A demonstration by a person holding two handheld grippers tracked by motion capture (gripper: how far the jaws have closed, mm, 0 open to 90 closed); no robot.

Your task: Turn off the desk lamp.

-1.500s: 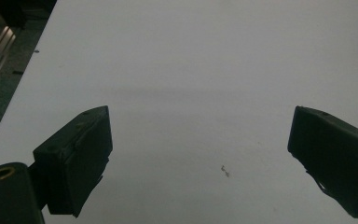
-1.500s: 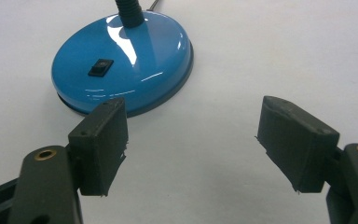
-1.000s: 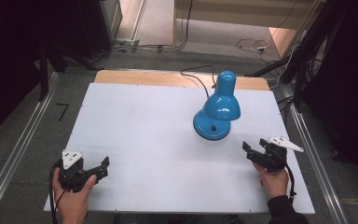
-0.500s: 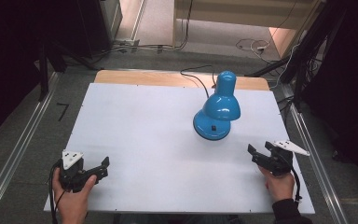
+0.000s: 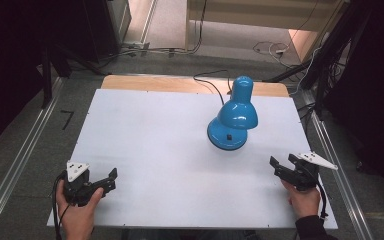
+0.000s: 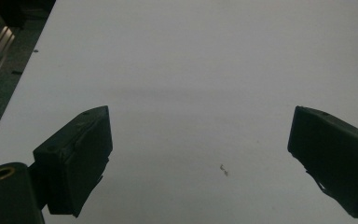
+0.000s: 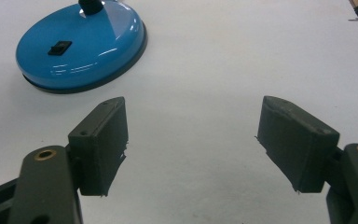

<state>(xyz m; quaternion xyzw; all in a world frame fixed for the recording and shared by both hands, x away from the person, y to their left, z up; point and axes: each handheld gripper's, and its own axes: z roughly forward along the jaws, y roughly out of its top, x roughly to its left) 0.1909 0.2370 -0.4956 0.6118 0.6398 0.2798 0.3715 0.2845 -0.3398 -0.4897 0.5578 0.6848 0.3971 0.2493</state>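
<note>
Two claws spread wide and empty over the white table (image 5: 170, 130): left gripper (image 5: 109, 179) near the front edge, right gripper (image 5: 282, 167) near the blue lamp (image 5: 232, 120).

A glossy blue enamel-like finish is seen on the lamp (image 7: 81, 44), ahead and left of the right gripper (image 7: 191, 144) jaws, with highlights caught on its base. The jaws look like matt black plastic, slightly rough at the edges. The table (image 5: 155, 130) is covered in smooth, matt white sheet; bare wood is shown along its far edge.
</note>
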